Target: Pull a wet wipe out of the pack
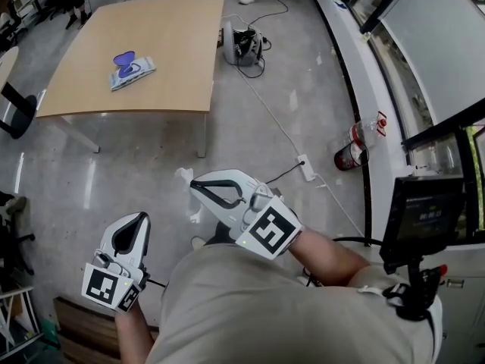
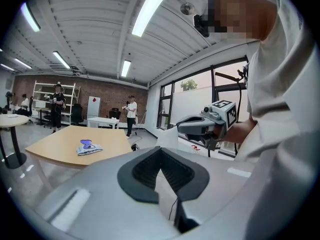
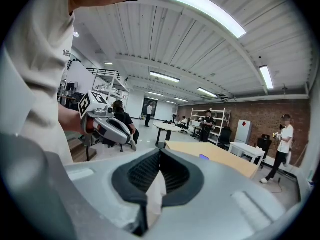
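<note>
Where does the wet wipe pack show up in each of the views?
Head view: wet wipe pack upper left, on the wooden table.
Left gripper view: pack left of centre, on that table.
Right gripper view: only its purple lid, right of centre, over the jaws.
Shared landmark: the table.

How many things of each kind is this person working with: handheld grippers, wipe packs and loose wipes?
Handheld grippers: 2, the left gripper and the right gripper
Wipe packs: 1, the pack on the wooden table
Loose wipes: 1, a wipe pinched in the right gripper
Total: 4
</note>
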Demonstrator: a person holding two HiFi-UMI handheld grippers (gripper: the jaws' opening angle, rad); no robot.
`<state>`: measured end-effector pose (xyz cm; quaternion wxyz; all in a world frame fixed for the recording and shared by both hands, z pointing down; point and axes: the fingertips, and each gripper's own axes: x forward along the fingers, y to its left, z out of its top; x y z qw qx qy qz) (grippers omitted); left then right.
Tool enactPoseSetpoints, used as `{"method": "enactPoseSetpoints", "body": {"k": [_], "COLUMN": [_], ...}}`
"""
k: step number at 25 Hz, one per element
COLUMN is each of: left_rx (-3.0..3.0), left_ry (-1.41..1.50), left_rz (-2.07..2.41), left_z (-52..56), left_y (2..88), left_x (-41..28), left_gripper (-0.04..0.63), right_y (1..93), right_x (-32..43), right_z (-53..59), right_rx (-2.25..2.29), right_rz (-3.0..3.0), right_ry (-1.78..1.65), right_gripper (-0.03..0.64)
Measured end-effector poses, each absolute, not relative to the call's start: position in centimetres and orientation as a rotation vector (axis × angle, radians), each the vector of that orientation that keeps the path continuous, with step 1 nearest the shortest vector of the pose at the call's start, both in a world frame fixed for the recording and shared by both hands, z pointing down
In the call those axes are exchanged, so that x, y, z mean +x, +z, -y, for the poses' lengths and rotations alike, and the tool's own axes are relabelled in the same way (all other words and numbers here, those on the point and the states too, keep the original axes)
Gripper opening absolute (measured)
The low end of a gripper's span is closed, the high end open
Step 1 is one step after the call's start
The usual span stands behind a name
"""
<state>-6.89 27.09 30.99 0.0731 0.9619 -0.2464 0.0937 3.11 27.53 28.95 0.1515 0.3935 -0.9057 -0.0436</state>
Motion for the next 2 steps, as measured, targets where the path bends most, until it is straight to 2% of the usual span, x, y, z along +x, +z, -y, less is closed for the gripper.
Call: {"method": "enactPoseSetpoints", "body": {"k": [2], "left_rx": [2.886], "left_ry": [0.286], "left_rz": [0.748], "left_z": [-27.13], "left_y": [31.19], "left_x": [-6.45], "left_gripper": [0.005], "right_y": [29.15], "right_x": [3.51], "right_z": [-27.52], "right_rx": [1.12], "right_rz": [2.605], "right_ry": [-0.126], "right_gripper": [0.003]}}
